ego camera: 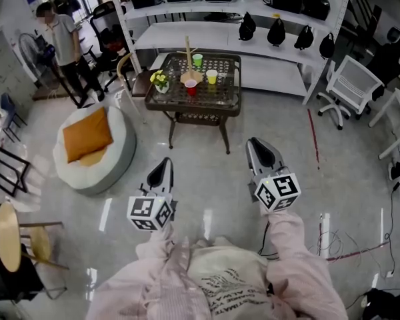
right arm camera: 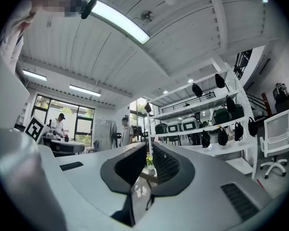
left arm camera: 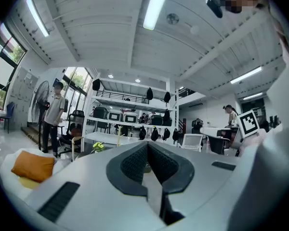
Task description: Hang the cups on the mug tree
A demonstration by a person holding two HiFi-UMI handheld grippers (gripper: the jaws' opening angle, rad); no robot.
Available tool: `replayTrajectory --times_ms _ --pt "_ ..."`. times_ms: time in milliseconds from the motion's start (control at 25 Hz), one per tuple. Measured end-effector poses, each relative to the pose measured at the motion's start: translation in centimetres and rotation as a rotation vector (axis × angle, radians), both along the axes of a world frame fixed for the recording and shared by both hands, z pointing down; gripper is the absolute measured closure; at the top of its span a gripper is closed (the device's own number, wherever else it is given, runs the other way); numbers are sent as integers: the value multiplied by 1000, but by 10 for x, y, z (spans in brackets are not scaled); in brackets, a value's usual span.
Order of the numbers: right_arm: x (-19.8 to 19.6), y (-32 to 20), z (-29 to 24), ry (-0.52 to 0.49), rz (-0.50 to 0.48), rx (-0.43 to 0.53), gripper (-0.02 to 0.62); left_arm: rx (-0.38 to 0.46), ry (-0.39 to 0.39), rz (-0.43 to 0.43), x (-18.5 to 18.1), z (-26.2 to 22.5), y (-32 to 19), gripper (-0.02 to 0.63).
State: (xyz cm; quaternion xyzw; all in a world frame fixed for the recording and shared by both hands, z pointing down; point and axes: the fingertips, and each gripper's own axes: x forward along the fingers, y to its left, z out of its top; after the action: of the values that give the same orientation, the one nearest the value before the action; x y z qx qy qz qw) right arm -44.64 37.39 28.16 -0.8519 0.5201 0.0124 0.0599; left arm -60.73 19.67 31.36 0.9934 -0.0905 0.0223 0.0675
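Dark lattice-topped metal table (ego camera: 223, 97) ahead of me, bearing a wooden mug tree (ego camera: 189, 64) near its centre, a green cup (ego camera: 197, 60) just beside it, a yellow cup (ego camera: 212, 77), a red cup (ego camera: 191, 88), and a pot of yellow flowers (ego camera: 161, 81) at its left edge.

You stand on a pale, glossy floor (ego camera: 207, 179) that mirrors the ceiling lights. Ahead is a dark metal table (ego camera: 207, 110); white shelving (ego camera: 253, 39) runs along the wall beyond its far edge. Left of the table lies a round pouffe (ego camera: 117, 149) with an orange cushion (ego camera: 87, 135), and to the right stands a white office chair (ego camera: 353, 82). Tall windows (left arm camera: 1, 64) and strip lights (left arm camera: 156, 6) brighten the white beamed ceiling (left arm camera: 111, 28).
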Motion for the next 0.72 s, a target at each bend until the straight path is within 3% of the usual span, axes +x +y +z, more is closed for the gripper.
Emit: replayTrajectory --times_ms 320,720 --pt "2 -7 21 -42 -42 -39 368 -14 -15 25 6 8 14 607" --pt "17 -5 26 -39 -78 -40 351 -16 1 -10 11 9 18 607"
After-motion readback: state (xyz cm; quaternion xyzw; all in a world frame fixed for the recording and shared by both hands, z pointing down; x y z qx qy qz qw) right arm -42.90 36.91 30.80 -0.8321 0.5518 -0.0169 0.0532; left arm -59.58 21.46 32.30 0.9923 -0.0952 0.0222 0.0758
